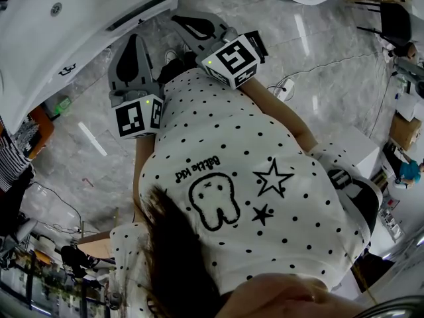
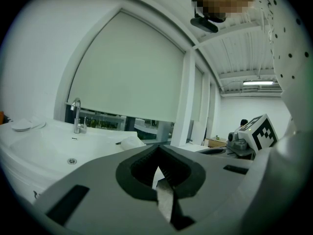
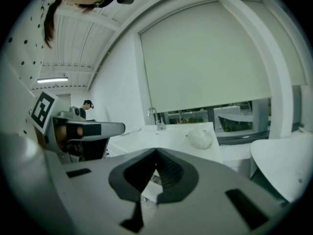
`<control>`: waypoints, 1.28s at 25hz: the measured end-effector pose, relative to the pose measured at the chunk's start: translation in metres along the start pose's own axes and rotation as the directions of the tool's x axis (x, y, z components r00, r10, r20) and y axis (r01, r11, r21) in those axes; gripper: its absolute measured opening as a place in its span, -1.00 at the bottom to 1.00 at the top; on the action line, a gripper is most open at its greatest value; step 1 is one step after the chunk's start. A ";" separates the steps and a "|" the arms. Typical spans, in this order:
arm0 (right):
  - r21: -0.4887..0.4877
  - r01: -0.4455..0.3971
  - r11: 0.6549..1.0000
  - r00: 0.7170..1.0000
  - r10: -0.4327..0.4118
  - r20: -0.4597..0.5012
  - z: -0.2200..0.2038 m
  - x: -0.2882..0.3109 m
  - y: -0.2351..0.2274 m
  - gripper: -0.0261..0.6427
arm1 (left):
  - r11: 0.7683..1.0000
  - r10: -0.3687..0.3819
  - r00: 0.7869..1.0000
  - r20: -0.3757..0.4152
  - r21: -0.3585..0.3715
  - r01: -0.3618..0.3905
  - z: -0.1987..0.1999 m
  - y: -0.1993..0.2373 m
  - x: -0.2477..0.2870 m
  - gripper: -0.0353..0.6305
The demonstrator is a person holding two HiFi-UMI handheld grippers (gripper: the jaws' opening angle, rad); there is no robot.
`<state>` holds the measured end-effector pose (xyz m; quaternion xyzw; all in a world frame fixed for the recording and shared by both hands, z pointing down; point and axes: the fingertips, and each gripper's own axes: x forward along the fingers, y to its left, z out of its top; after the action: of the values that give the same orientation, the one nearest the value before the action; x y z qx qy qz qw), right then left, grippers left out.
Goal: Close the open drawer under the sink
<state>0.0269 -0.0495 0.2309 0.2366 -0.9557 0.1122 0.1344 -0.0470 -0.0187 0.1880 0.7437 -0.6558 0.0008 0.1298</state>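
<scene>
The person's white dotted shirt (image 1: 252,171) fills most of the head view, and both claws are held up just in front of it, touching nothing. The left claw (image 2: 158,153) has its jaws pressed together with nothing between them, and the right claw (image 3: 155,153) is the same, closed and empty. Beyond them stands the white sink (image 2: 54,146) with its chrome faucet (image 2: 76,116); a crumpled white lump (image 3: 199,138), cloth or bag I cannot tell, lies on the tabletop around the basin. The drawer should be below that sink, but neither claw view looks low enough to show it. From above, only a dark slot (image 1: 142,10) under the sink's rim hints at it, and I cannot tell how far out it stands. The task looks not yet begun. To do the push well, the claws likely need to drop below the rim, and closed jaws suit this. Blunt tips set against the middle of the drawer front and pushed straight and steadily should keep it from skewing or slamming. Farthest off are a pale roller blind (image 2: 132,72) and a distant person (image 3: 87,106).
</scene>
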 end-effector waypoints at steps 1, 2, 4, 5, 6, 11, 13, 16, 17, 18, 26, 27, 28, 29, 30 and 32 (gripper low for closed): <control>0.000 0.000 1.000 1.000 0.000 0.000 0.000 0.000 0.000 -0.88 | 1.000 0.001 1.000 0.000 0.000 -0.001 0.000 0.000 0.000 -0.88; -0.001 -0.001 1.000 1.000 0.001 0.001 0.000 0.000 0.000 -0.88 | 1.000 0.002 1.000 0.001 0.000 -0.002 0.000 0.000 0.000 -0.88; 0.000 -0.002 1.000 1.000 0.002 0.001 0.000 0.000 0.000 -0.88 | 1.000 0.003 1.000 0.001 -0.001 -0.003 0.000 0.000 -0.001 -0.88; 0.000 -0.002 1.000 1.000 0.002 0.001 0.000 0.000 0.001 -0.88 | 1.000 0.003 1.000 0.000 -0.001 -0.003 0.000 0.000 -0.001 -0.88; 0.001 -0.003 1.000 1.000 0.002 0.001 0.000 0.000 0.001 -0.88 | 1.000 0.003 1.000 0.000 -0.002 -0.003 0.000 0.000 -0.001 -0.88; 0.004 0.000 1.000 1.000 0.000 0.001 0.000 0.000 0.000 -0.88 | 1.000 0.003 1.000 -0.003 -0.004 -0.003 0.000 0.001 -0.001 -0.88; 0.004 0.001 1.000 1.000 -0.001 0.001 0.000 0.000 0.000 -0.88 | 1.000 0.003 1.000 -0.002 -0.006 -0.003 0.000 0.001 0.000 -0.88; 0.004 0.001 1.000 1.000 -0.001 0.005 0.001 0.001 -0.001 -0.88 | 1.000 0.005 1.000 -0.001 -0.005 -0.005 0.001 0.002 0.000 -0.88; 0.004 0.001 1.000 1.000 -0.001 0.005 0.001 0.001 -0.001 -0.88 | 1.000 0.005 1.000 -0.001 -0.005 -0.005 0.001 0.002 0.000 -0.88; 0.004 0.001 1.000 1.000 -0.001 0.005 0.001 0.001 -0.001 -0.88 | 1.000 0.005 1.000 -0.001 -0.005 -0.005 0.001 0.002 0.000 -0.88; 0.004 0.005 1.000 1.000 -0.005 0.003 0.001 0.000 -0.001 -0.88 | 1.000 0.003 1.000 -0.003 -0.008 -0.003 0.000 0.002 0.000 -0.88; 0.005 0.006 1.000 1.000 -0.006 0.002 0.001 -0.001 -0.001 -0.88 | 1.000 0.003 1.000 -0.003 -0.008 -0.003 0.000 0.002 0.000 -0.88; 0.005 0.006 1.000 1.000 -0.006 0.001 0.000 -0.001 -0.001 -0.88 | 1.000 0.003 1.000 -0.004 -0.009 -0.003 0.000 0.001 0.000 -0.88; 0.004 0.005 1.000 1.000 -0.005 0.000 0.000 -0.001 -0.001 -0.88 | 1.000 0.003 1.000 -0.005 -0.009 -0.003 0.000 0.001 0.000 -0.88; 0.004 0.005 1.000 1.000 -0.005 -0.002 0.000 -0.001 0.000 -0.88 | 1.000 0.002 1.000 -0.005 -0.010 -0.002 -0.001 0.001 -0.001 -0.88; 0.003 0.003 1.000 1.000 -0.003 -0.005 -0.001 -0.001 0.000 -0.88 | 1.000 0.002 1.000 -0.005 -0.012 -0.002 -0.001 0.001 -0.001 -0.88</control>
<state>0.0275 -0.0489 0.2316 0.2380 -0.9548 0.1141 0.1366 -0.0481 -0.0181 0.1890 0.7423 -0.6561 -0.0011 0.1357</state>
